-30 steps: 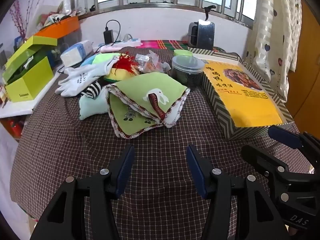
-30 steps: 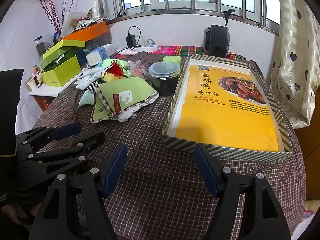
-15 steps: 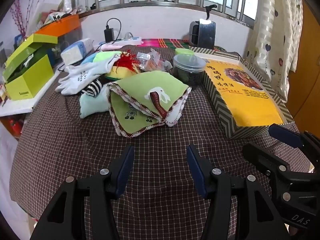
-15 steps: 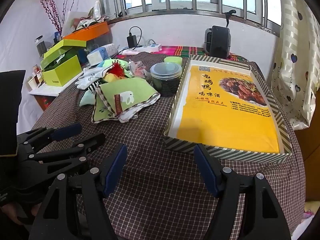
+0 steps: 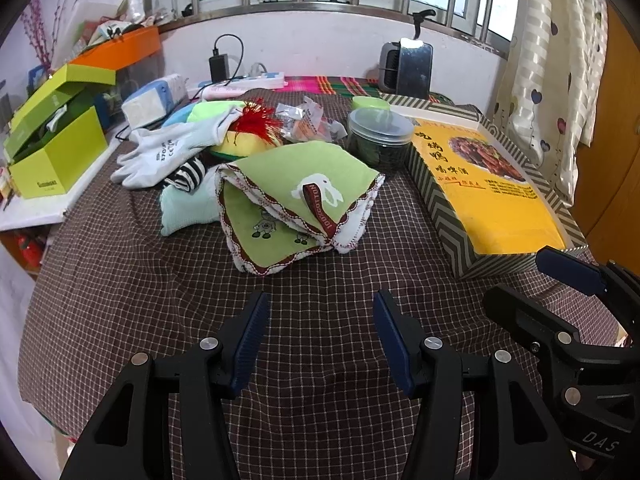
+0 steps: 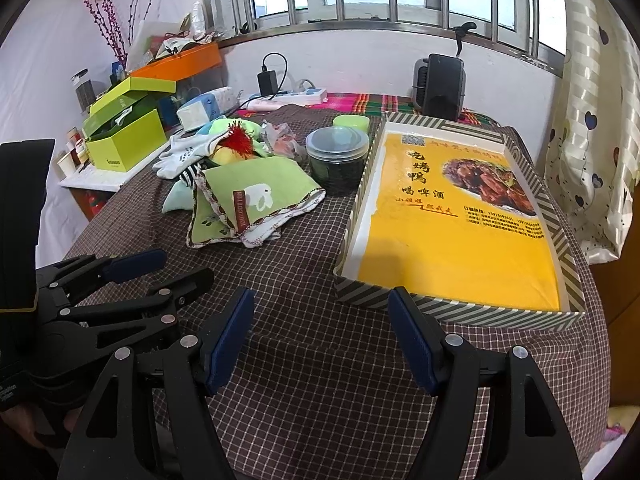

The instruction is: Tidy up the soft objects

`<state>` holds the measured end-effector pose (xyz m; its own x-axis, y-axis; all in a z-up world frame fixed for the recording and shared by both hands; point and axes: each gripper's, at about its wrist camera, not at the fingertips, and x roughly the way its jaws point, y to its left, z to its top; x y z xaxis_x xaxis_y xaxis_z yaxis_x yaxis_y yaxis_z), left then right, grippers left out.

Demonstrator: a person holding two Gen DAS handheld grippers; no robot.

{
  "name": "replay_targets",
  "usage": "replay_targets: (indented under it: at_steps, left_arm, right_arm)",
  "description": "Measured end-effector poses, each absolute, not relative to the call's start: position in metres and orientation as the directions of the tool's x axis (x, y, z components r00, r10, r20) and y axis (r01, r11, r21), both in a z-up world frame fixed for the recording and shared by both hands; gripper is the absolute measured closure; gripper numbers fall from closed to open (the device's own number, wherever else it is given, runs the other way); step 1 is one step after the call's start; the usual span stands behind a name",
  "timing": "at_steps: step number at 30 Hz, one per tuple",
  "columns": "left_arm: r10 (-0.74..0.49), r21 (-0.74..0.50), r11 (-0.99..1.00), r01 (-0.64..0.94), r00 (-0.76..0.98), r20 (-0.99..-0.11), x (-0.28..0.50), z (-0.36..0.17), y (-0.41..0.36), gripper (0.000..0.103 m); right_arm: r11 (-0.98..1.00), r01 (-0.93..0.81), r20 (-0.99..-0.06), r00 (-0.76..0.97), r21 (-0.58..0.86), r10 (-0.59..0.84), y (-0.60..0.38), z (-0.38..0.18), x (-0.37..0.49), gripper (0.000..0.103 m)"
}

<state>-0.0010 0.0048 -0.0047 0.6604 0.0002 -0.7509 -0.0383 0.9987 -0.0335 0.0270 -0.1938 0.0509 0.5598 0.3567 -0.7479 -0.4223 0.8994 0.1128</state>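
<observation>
A folded green towel with a brown-and-white trim lies mid-table. Behind it sit a pale mint cloth, a striped sock, white work gloves and a yellow plush with a red tassel. My left gripper hovers open over bare tablecloth, short of the towel. Over the cloth just before the yellow-lined box tray, my right gripper is open and empty.
A dark lidded jar stands between the pile and the tray. Lime boxes and an orange bin fill the left shelf. A power strip and black heater line the back wall.
Both grippers have eased back a little from the table's contents, so the towel and tray sit slightly farther off. Both stay open.
</observation>
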Motion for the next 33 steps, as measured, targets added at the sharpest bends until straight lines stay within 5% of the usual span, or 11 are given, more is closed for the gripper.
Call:
replay_targets:
  at_steps: [33]
  left_arm:
    - [-0.006, -0.039, 0.999, -0.036, 0.657, -0.754, -0.0018, -0.0063, 0.0073, 0.049]
  right_arm:
    - [0.9, -0.422, -0.752, 0.556, 0.112, 0.354, -0.188, 0.0538, 0.0269, 0.033]
